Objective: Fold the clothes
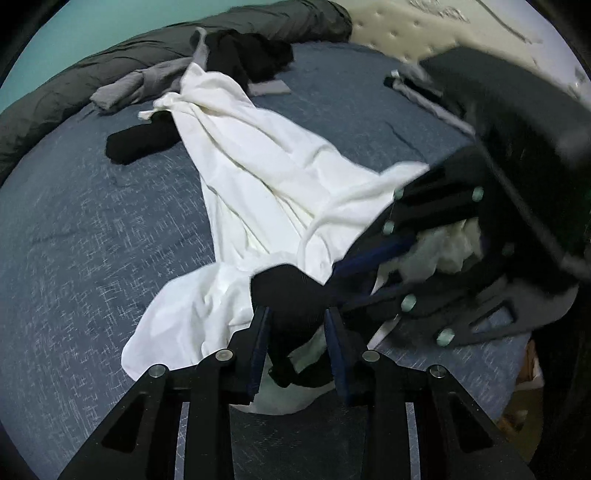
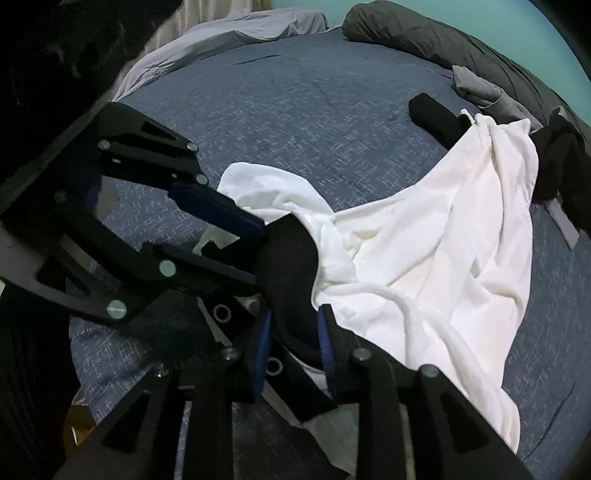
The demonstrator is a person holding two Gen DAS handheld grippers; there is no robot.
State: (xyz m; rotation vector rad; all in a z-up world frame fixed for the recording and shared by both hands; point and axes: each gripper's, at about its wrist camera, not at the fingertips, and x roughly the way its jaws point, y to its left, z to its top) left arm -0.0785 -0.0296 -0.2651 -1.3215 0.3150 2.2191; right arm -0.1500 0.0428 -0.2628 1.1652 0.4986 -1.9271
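Note:
A black sock [image 1: 288, 291] lies on top of a crumpled white garment [image 1: 258, 184] spread over the blue bed cover [image 1: 92, 240]. My left gripper [image 1: 297, 312] has its blue pads pressed on the sock from both sides. The right wrist view shows that same left gripper [image 2: 258, 251] pinching the black sock [image 2: 291, 258] from the left. My right gripper [image 2: 294, 312] straddles the sock's near end, jaws parted and not squeezing it. The white garment [image 2: 424, 240] trails off to the right. In the left wrist view, the right gripper [image 1: 338, 284] is blurred.
A second black sock [image 1: 140, 142] pokes out from under the far end of the white garment. Behind it lie a grey garment [image 1: 122, 90] and a black garment [image 1: 251, 55]. A dark rolled duvet [image 1: 74, 74] lines the far edge. Bare beige mattress [image 1: 424, 33] shows beyond.

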